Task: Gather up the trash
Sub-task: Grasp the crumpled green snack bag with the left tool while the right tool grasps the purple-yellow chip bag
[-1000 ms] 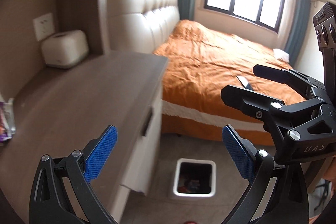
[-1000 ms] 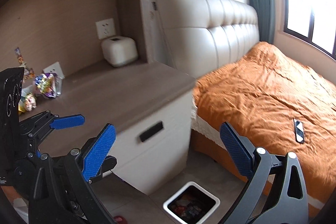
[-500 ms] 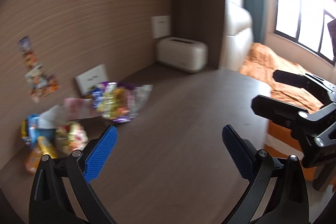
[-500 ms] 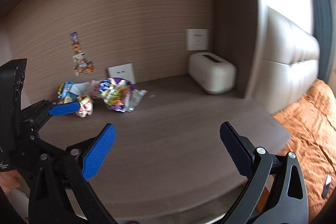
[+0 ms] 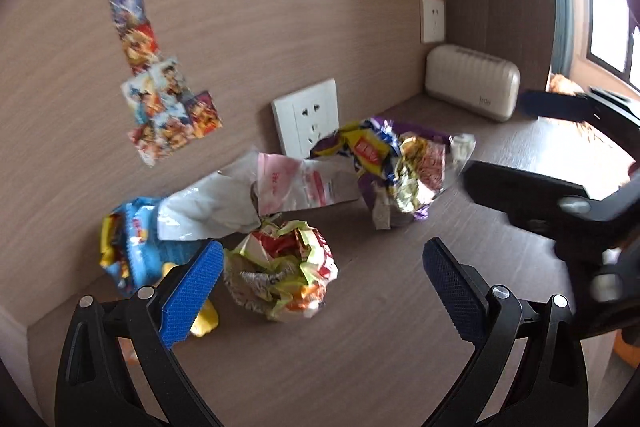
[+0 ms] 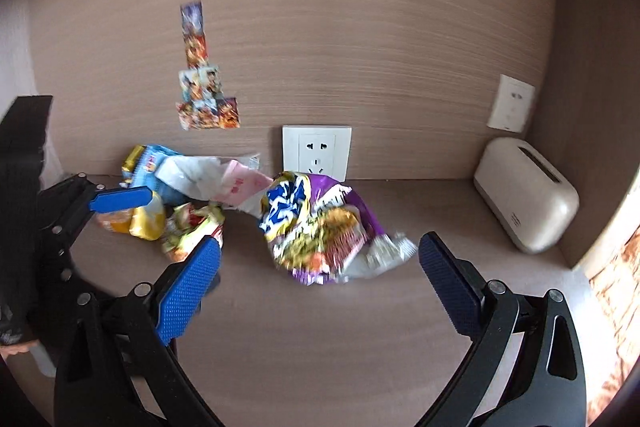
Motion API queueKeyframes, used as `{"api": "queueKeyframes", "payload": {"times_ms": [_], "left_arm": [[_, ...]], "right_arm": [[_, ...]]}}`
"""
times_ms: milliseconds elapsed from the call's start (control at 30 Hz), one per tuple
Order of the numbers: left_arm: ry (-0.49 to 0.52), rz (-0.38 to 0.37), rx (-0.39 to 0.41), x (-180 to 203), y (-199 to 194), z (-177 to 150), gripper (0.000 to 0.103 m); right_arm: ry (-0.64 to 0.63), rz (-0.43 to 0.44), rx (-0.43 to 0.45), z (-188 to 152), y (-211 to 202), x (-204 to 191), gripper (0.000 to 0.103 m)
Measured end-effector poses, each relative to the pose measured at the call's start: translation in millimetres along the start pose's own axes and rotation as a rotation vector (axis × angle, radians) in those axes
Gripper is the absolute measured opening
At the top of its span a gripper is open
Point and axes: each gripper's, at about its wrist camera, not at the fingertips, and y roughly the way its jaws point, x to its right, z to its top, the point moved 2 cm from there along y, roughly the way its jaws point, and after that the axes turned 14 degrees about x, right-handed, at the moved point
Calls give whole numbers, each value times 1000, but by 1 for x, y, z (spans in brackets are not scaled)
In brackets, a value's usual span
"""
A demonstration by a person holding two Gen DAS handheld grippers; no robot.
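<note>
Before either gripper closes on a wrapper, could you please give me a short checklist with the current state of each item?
1. Left gripper open and empty: ok.
2. Right gripper open and empty: ok.
3. Left gripper lined up on the crumpled green and red wrapper: ok, it lies between the fingers.
4. Right gripper lined up on the purple snack bag: ok, it sits ahead between the fingers.
5. Wrappers separate enough for a single pick: not ok, the white and pink bag overlaps the blue packet.
6. Bin within reach: cannot tell, not in view.
</note>
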Motion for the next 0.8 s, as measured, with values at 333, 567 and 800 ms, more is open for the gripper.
{"api": "queueKeyframes", "payload": {"times_ms": [333, 567, 800], "left_arm": [[-18, -33, -115, -16, 49, -19, 97], [16, -49, -155, -12, 64, -26, 50], [-21, -70, -86, -10, 33, -10, 49]], "right_arm": [[-3, -33, -97, -13, 76, -6, 99], [100, -17, -135, -27, 88, 6, 60], [140, -26, -58, -7, 44, 16, 44]]}}
